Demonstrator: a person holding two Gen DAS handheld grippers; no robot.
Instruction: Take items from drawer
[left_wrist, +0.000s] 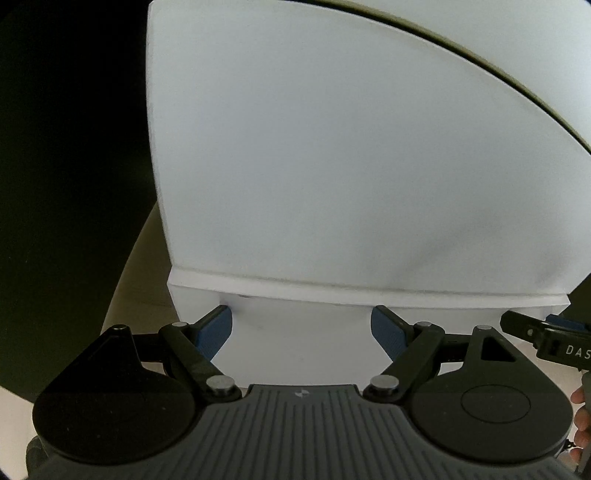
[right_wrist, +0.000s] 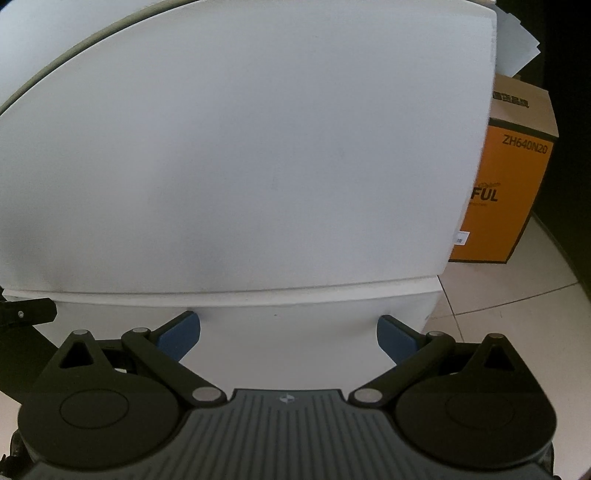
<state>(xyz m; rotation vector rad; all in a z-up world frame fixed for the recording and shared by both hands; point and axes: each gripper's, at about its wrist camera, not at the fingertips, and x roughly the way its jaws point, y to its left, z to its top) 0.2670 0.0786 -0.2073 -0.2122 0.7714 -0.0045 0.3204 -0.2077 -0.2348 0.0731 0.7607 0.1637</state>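
I hold both grippers before a white cabinet (left_wrist: 332, 166), whose broad flat top fills each wrist view. The left gripper (left_wrist: 301, 325) has its jaws apart, close to the drawer front (left_wrist: 295, 332) below the top's lip, with nothing between them. The right gripper (right_wrist: 288, 332) does likewise, jaws apart and empty, beside the left one. An orange cardboard box (right_wrist: 502, 192) stands on the tiled floor (right_wrist: 517, 314) just right of the cabinet.

Matt white cabinet (right_wrist: 258, 147), perhaps laminate; printed cardboard box (right_wrist: 506, 192); glossy floor tiles (right_wrist: 517, 332)
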